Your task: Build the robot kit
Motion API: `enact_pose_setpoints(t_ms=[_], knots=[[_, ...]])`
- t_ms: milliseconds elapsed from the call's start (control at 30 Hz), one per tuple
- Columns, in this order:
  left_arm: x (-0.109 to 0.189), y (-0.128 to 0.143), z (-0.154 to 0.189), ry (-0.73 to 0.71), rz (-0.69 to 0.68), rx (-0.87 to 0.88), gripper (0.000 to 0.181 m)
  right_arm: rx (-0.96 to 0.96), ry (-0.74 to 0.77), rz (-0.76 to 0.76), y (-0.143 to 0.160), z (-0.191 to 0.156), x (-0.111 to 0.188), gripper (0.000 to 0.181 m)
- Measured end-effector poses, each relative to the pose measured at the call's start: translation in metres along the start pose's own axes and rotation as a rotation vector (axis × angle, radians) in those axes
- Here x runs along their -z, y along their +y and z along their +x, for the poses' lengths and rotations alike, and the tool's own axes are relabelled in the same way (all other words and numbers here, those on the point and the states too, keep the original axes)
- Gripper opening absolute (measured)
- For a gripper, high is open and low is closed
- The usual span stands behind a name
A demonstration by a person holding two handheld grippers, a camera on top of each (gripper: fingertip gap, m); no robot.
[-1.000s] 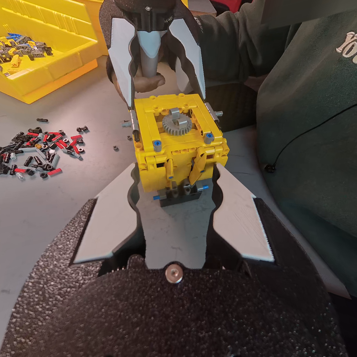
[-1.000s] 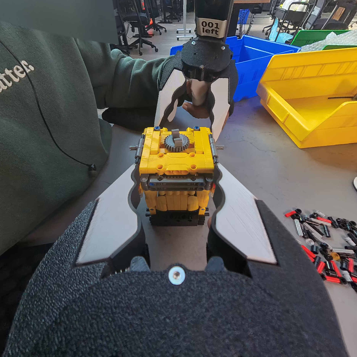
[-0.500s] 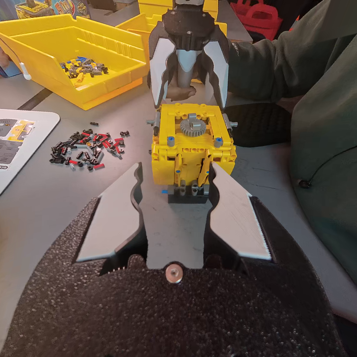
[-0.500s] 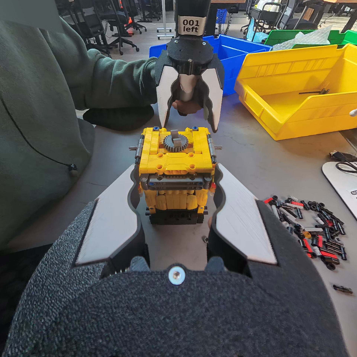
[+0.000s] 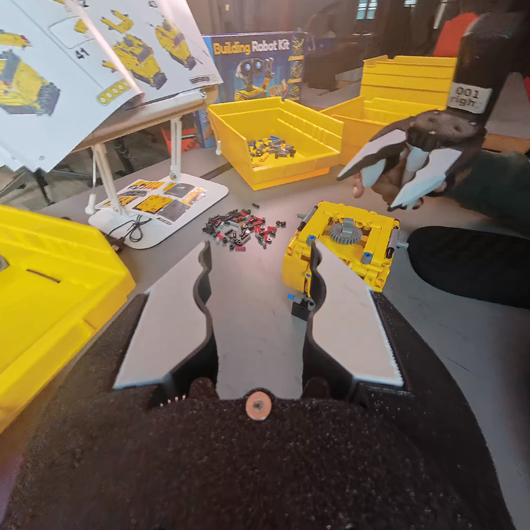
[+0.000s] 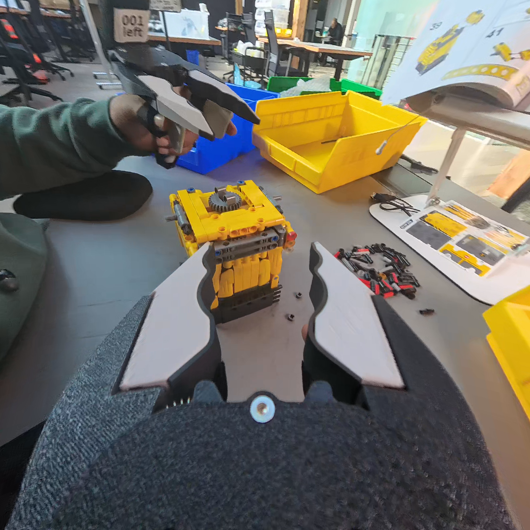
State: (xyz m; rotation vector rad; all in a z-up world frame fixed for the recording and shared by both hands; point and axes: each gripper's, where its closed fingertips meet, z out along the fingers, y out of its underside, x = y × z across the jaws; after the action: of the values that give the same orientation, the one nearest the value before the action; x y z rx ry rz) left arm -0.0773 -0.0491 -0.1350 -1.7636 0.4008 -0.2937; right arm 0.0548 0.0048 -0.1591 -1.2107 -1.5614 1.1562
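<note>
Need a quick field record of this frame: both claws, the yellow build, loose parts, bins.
left claw: open, empty, beside the yellow block model
right claw: open, empty, raised near the model
yellow block model: upright on the grey table, held by neither claw
grey gear: on the model's top
loose pins: black and red pile on the table
yellow bin: holds small parts
instruction booklet: open on a stand
</note>
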Motion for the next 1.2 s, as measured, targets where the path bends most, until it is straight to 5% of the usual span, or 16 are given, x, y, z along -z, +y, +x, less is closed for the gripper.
enact_pose_setpoints(t_ms=[200,400,900,1200], knots=[[0.026,0.025,0.012,-0.226,-0.057,0.088,0.070,-0.023,0.268,-0.089,0.022,0.004,0.018,0.065],[0.052,0.043,0.046,-0.289,-0.047,0.199,0.079,-0.083,0.458,-0.156,0.028,-0.021,0.050,0.081],[0.124,0.050,0.078,-0.505,0.033,0.123,0.086,-0.098,0.653,-0.012,0.008,-0.073,0.105,0.091],[0.119,0.059,0.066,-0.552,-0.020,0.143,0.089,-0.090,0.646,-0.097,0.020,-0.084,0.096,0.089]])
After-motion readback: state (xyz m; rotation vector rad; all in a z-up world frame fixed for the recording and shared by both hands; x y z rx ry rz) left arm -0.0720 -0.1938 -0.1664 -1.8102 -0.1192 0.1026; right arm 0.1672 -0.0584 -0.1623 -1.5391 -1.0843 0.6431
